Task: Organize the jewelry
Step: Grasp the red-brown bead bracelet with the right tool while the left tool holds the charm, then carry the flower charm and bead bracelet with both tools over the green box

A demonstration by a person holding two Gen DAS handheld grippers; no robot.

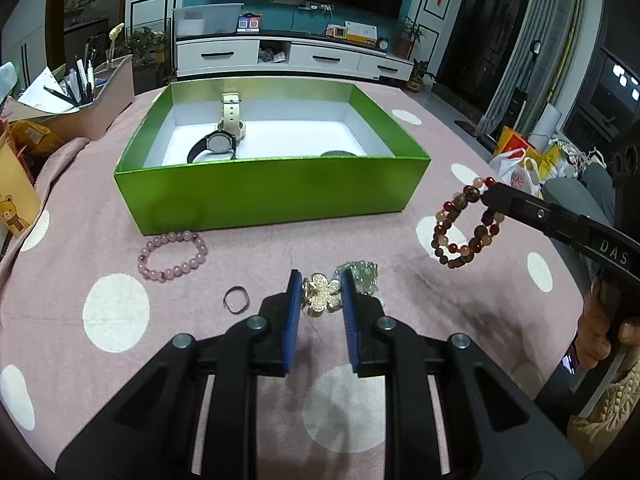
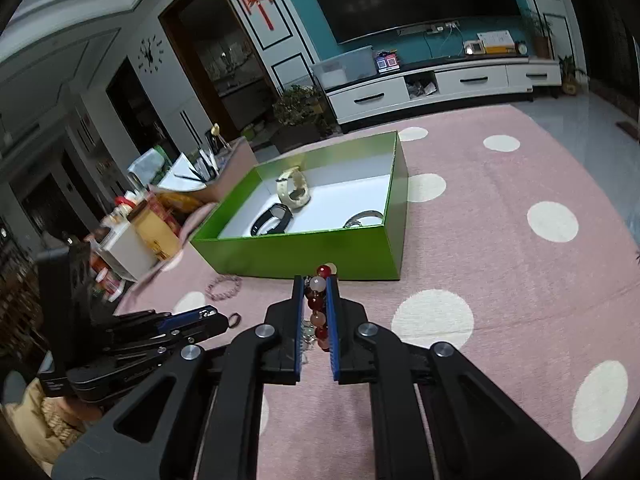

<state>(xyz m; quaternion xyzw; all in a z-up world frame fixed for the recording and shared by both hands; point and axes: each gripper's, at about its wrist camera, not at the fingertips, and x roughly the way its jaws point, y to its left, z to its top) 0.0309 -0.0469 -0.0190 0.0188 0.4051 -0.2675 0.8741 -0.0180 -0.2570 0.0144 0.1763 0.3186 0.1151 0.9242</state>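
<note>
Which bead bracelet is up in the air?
The red-and-brown bead bracelet, pinched in the right gripper. The pink bead bracelet lies flat on the tablecloth by the green box.

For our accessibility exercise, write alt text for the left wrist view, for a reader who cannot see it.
The left gripper clamps a pearl flower brooch over a pink polka-dot tablecloth. At right, the right gripper holds up a red-brown bead bracelet. Behind, an open green box contains watches.

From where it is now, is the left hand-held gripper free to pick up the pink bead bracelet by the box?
Probably not yet: the left hand-held gripper is shut on the pearl flower brooch. The pink bead bracelet lies uncovered on the tablecloth.
</note>
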